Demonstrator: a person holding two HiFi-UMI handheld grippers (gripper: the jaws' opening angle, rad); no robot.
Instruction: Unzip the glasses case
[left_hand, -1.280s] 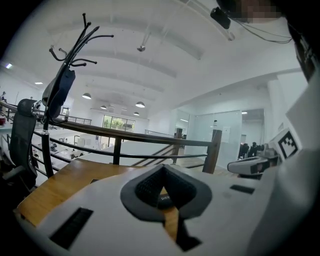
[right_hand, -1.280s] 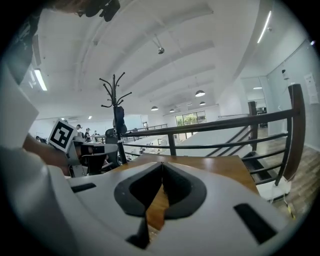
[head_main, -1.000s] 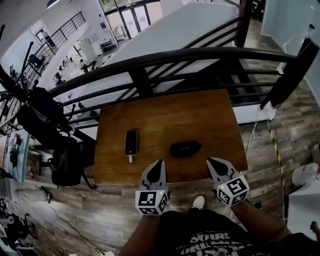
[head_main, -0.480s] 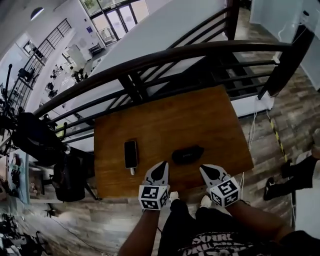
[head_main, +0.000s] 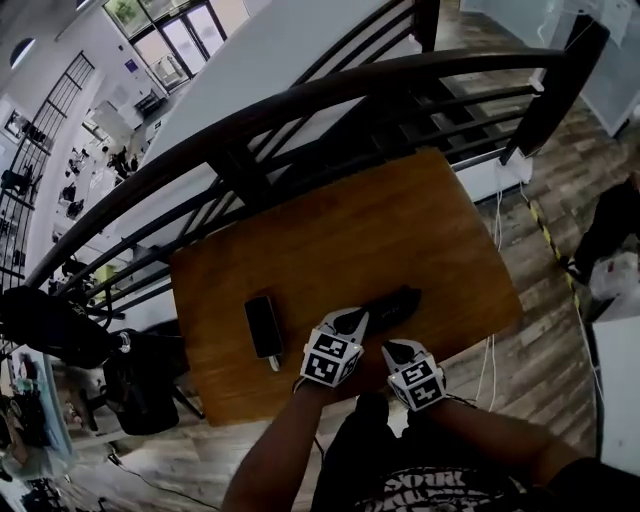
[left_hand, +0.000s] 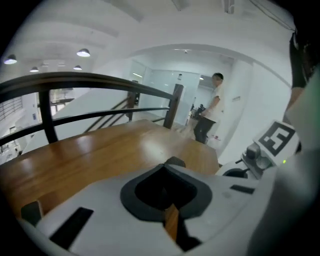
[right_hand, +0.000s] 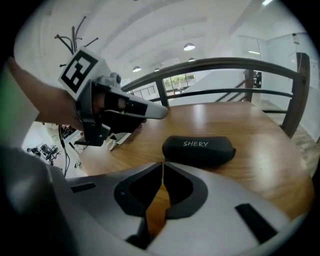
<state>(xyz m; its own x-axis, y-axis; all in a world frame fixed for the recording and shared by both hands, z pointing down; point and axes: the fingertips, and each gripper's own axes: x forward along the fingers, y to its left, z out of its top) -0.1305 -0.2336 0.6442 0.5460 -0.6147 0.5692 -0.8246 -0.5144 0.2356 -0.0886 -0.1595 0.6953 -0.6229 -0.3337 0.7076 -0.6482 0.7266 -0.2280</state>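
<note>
A second ago both tongs hung at the near edge of the tabletop, well apart. The left tongs and the right tongs are now further in over the wood and closer together. The glasses case has not moved. It lies zipped shut toward the near edge, right of the middle, with the phone to its left. The left tongs' tip is just beside the case's left end, and the right tongs sit just short of the case on its near side.

The head view shows the whole layout and the dark railing past the far edge, but not how the jaws stand. The left gripper view shows its tongs clenched, tips meeting on nothing. It also shows a person standing by a white wall beyond the far corner. The right gripper view shows its tongs clenched and empty. Only there can the white lettering on the case's side be seen, with the left tongs held above the case's left end, clear of it.
</note>
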